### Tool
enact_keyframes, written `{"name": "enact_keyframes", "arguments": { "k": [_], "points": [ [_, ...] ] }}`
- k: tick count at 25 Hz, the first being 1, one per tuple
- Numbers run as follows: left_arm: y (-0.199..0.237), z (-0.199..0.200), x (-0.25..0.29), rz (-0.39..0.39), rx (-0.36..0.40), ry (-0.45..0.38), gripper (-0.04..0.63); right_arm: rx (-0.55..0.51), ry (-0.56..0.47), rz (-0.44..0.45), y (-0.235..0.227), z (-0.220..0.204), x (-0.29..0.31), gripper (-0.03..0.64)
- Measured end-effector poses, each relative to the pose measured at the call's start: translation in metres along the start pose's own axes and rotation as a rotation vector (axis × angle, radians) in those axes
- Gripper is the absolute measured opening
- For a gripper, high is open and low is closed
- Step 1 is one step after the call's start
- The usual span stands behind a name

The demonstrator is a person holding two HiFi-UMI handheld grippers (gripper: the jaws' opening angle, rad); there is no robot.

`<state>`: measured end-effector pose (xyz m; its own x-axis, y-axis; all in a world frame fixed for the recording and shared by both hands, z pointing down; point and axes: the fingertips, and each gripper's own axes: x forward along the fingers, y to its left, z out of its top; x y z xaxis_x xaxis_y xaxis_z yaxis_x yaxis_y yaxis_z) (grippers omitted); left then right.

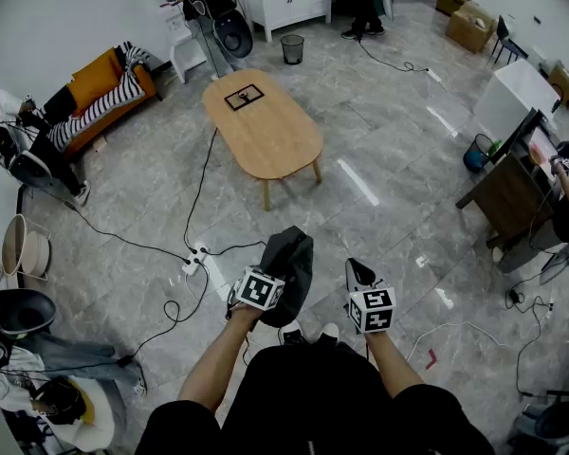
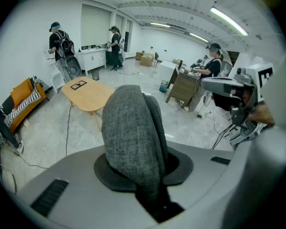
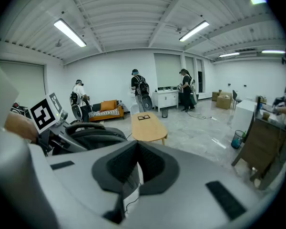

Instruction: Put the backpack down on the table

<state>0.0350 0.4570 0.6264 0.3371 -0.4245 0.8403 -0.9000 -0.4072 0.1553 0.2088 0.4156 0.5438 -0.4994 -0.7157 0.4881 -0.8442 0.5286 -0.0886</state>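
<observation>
**While the backpack (image 1: 290, 254) hangs from the left gripper (image 2: 143, 170), the table (image 1: 270, 140) stands well apart**

Where the left gripper's jaws come together, a fold of grey woven fabric is clamped between the dark pads and rises out of them. It is part of the backpack, though which part cannot be told. In the head view the dark bag hangs just ahead of that gripper's marker cube, over the grey tiled floor (image 1: 389, 188) and close to the person's shoes (image 1: 291, 333). It does not touch the table. The right gripper (image 3: 136, 149) is alongside, to the right of the bag and apart from it. Its two pads meet at the tips with nothing between them (only a slit of floor shows lower down). From its view the backpack's black handle loop (image 3: 83, 127) shows at the left, beside the other gripper's cube. The oval wooden table stands farther off on the floor, and a black-and-white marker card (image 1: 245, 97) lies near its far end.
</observation>
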Motion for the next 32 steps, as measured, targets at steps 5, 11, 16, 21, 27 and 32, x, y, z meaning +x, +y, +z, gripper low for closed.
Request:
{"name": "enact_keyframes", "arguments": {
  "k": [5,11,16,21,27,32],
  "points": [
    [0.009,0.0,0.0,-0.003,0.023,0.01,0.092,0.006,-0.006,-0.013,0.002,0.003,0.006,0.009],
    [0.018,-0.002,0.002,-0.019,0.029,0.017,0.092,0.04,-0.04,-0.031,0.003,0.01,0.013,0.011],
    [0.024,-0.003,0.003,-0.032,0.036,0.018,0.092,0.052,-0.073,-0.065,0.003,0.017,0.018,0.011],
    [0.025,0.0,0.002,-0.047,0.086,0.017,0.092,0.061,-0.079,-0.068,0.011,0.021,0.02,0.011],
    [0.036,0.003,-0.004,-0.054,0.13,0.008,0.092,0.082,-0.066,-0.044,0.035,0.02,0.026,0.011],
    [0.038,0.0,-0.001,-0.069,0.138,0.024,0.092,0.078,-0.052,-0.04,0.043,0.016,0.026,0.011]
  ]
}}
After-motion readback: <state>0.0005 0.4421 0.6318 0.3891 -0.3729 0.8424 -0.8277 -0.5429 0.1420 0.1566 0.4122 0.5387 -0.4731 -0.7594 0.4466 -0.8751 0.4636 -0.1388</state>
